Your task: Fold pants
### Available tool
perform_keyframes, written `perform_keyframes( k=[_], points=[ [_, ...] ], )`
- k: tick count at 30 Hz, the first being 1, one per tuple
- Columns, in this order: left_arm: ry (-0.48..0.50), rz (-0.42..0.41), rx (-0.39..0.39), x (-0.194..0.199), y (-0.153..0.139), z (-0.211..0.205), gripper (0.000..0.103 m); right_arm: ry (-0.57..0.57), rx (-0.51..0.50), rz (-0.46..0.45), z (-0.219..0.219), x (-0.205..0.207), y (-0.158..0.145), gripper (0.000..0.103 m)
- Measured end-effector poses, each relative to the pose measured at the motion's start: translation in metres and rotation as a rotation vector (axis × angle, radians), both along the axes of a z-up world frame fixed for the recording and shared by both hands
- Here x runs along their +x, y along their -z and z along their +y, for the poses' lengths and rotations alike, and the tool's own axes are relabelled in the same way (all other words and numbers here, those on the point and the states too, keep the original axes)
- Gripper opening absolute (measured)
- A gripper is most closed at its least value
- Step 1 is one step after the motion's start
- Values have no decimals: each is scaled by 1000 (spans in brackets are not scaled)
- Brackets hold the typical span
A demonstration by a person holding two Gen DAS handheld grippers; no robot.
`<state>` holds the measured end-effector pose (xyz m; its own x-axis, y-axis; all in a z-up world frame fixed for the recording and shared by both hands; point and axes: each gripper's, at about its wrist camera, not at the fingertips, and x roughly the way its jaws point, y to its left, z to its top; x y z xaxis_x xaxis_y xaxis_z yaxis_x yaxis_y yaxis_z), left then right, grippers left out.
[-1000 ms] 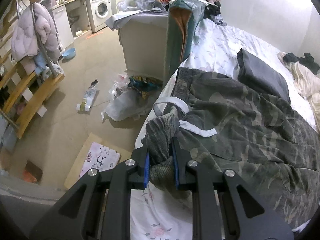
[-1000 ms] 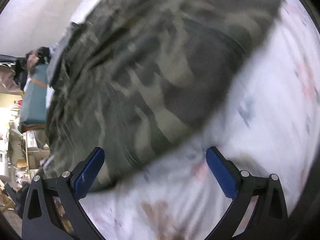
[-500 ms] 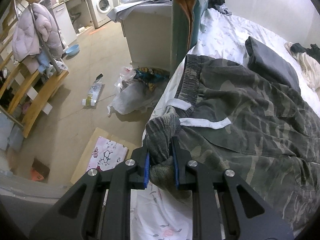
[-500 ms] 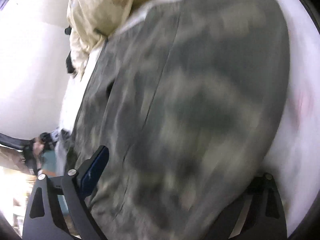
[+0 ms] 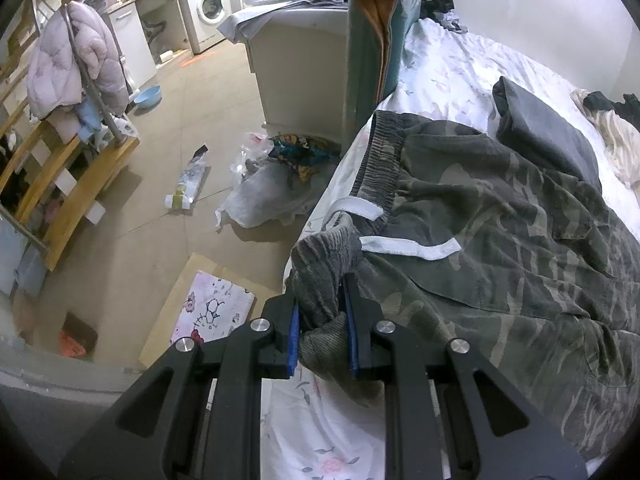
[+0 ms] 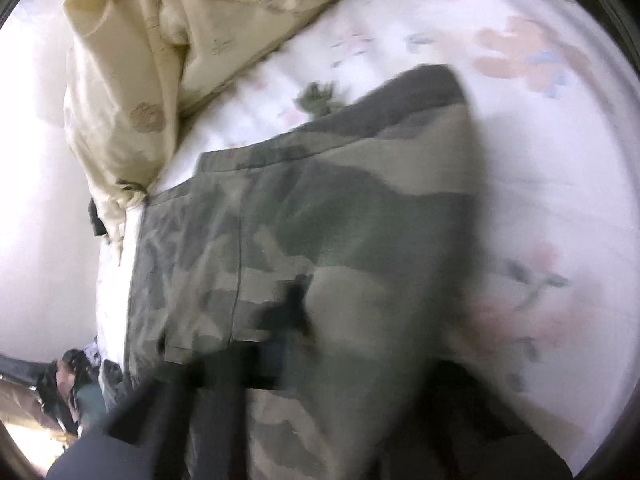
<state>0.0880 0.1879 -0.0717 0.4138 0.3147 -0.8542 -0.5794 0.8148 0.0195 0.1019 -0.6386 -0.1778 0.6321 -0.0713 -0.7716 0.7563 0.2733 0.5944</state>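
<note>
A cluttered bedroom: a bed [image 5: 452, 76] under a white floral sheet, a washing machine [image 5: 208, 8] by the far wall. The camouflage pants [image 5: 500, 248] lie spread across the bed, waistband toward its edge. Left tool [image 5: 322, 338] — pads pinching a bunched corner of the waistband. Right tool [image 6: 280, 360] — blurred, low over a pant leg near the hem; its jaws have just closed and are pressed together, cloth between them not discernible. A cream garment [image 6: 160, 60] lies beside the hem.

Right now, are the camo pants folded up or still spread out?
Spread out. The pants lie open and wrinkled across the bed, waistband showing, one bunched corner pinched in the left tool.
</note>
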Motion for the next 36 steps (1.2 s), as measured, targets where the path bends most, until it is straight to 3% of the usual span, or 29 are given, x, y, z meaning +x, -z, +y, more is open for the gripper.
perform_keyframes(
  k=[7, 11, 17, 21, 29, 33, 36],
  points=[
    [-23, -23, -38, -4, -12, 6, 16, -18, -180, 0, 19, -11, -70, 0],
    [3, -12, -64, -1, -22, 14, 16, -13, -192, -36, 18, -1, -113, 0],
    [-8, 7, -230, 2, -31, 55, 15, -126, -287, -2, 17, 57, -182, 0],
    [-14, 11, -313, 27, -34, 74, 15, -256, -254, 81, 9, 116, -184, 0],
    [31, 9, -290, 122, -45, 84, 15, -439, -339, 192, 33, 247, -183, 0],
    [57, 54, -235, 182, -27, 88, 15, -525, -375, 315, 47, 328, -151, 0],
    [55, 122, -211, 230, 2, 93, 15, -564, -379, 404, 57, 386, -108, 0]
  ],
)
